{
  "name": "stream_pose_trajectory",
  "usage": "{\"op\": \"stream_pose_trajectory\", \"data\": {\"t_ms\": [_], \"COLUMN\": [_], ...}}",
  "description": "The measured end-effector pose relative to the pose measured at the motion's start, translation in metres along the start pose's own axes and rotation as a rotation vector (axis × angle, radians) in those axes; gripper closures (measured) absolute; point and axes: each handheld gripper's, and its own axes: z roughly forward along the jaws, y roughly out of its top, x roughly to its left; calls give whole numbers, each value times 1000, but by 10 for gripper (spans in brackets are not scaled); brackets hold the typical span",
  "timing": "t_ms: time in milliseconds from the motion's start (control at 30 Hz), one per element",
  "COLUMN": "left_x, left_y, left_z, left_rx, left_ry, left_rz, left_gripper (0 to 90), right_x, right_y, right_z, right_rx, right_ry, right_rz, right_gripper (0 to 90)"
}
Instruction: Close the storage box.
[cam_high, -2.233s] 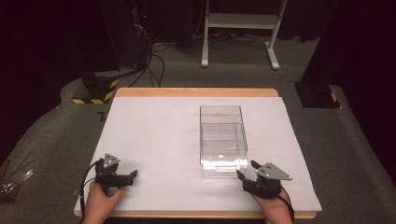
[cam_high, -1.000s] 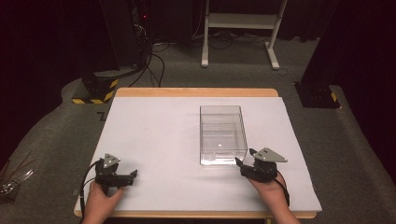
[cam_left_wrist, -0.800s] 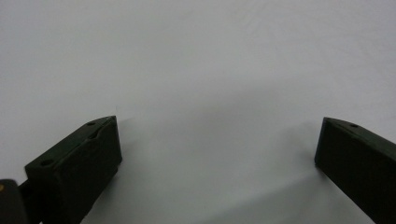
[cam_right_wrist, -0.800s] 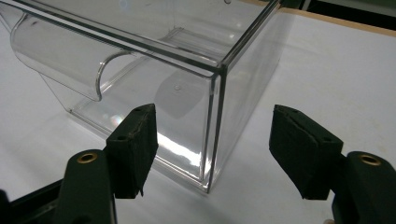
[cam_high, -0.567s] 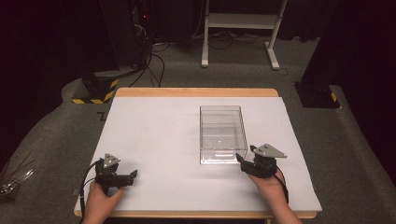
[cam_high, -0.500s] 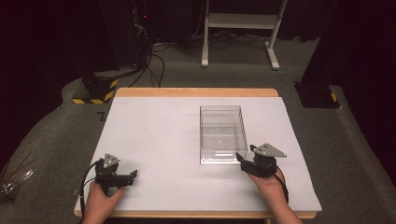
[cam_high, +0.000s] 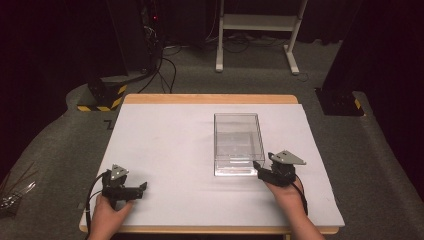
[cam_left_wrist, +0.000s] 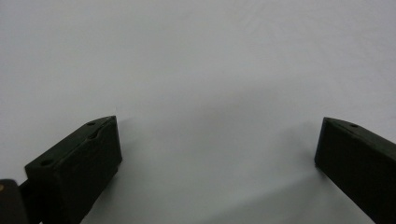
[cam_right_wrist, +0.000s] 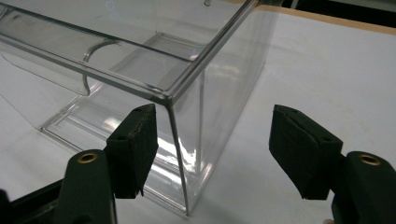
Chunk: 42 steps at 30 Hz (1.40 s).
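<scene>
Right gripper view: right gripper (cam_right_wrist: 212, 140) wide open, straddling the clear box's (cam_right_wrist: 140, 79) near corner, unclear from above. Left gripper (cam_left_wrist: 217, 154) open, empty, well left of box on the tabletop (cam_high: 165, 145).

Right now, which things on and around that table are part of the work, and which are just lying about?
In use: clear rectangular plastic box; right tongs, open at its near corner; left tongs, open.

Lying about: white table sheet; black-and-yellow striped floor block; white metal stand.

A white-topped table (cam_high: 170, 145) carries a clear plastic box (cam_high: 237, 142) right of centre.
</scene>
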Motion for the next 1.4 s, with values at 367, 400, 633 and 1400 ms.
{"op": "stream_pose_trajectory", "data": {"t_ms": [367, 400, 633, 1400], "left_x": [0, 0, 0, 0], "left_y": [0, 0, 0, 0], "left_z": [0, 0, 0, 0], "left_rx": [0, 0, 0, -1], "left_ry": [0, 0, 0, 0], "left_rz": [0, 1, 0, 1], "left_gripper": [6, 6, 6, 7], "right_x": [0, 0, 2, -4], "right_y": [0, 0, 0, -16], "right_z": [0, -1, -7, -30], "right_rx": [7, 7, -3, -16], "right_ry": [11, 6, 20, 4], "right_rz": [8, 8, 4, 24], "right_gripper": [350, 354, 354, 354]}}
